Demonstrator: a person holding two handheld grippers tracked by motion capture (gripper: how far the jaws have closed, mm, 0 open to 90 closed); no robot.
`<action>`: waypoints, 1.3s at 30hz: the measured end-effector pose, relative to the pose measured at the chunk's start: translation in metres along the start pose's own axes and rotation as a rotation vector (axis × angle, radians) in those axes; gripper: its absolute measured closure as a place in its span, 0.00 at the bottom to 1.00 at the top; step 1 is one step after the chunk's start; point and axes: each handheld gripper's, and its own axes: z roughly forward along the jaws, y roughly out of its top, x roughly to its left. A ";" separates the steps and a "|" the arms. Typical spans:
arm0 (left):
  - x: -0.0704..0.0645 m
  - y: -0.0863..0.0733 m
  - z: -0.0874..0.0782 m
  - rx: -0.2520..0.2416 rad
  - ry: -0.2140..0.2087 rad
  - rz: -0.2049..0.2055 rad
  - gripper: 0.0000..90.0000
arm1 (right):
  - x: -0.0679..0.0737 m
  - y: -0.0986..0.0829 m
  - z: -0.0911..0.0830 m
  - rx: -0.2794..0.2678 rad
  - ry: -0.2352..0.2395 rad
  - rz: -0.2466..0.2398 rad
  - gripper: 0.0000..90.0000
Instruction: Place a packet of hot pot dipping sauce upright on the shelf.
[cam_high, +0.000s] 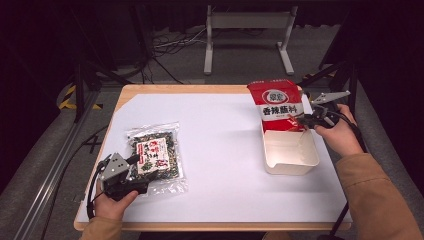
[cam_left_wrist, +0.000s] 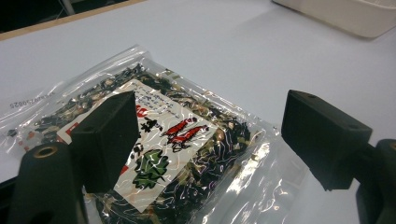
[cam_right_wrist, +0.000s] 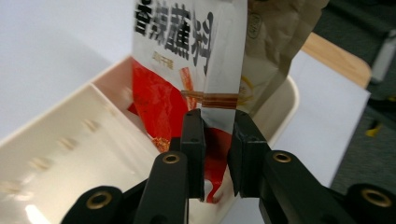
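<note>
Right claw (cam_right_wrist: 215, 140): clenched on the lower edge of the red packet (cam_right_wrist: 187, 56), which stands upright between its jaws.
Red packet position: its bottom is inside the white tub (cam_high: 292, 160), at the far end, on the table's right side.
Left claw (cam_left_wrist: 210, 140): released, jaws spread wide, hovering just over the near end of the clear bag (cam_left_wrist: 187, 154).
Clear bag position: flat on the white table (cam_high: 220, 150), left side, between and below the jaws; contact cannot be told.
</note>
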 end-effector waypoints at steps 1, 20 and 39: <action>0.000 0.000 0.000 0.001 -0.001 0.000 0.22 | 0.001 0.000 0.002 0.004 -0.011 -0.009 0.87; 0.001 0.000 0.000 0.002 -0.002 -0.001 0.22 | 0.007 -0.009 0.021 0.118 -0.009 0.006 0.86; 0.000 0.000 0.000 0.002 0.001 -0.001 0.22 | 0.000 -0.001 0.014 -0.008 -0.032 0.149 0.94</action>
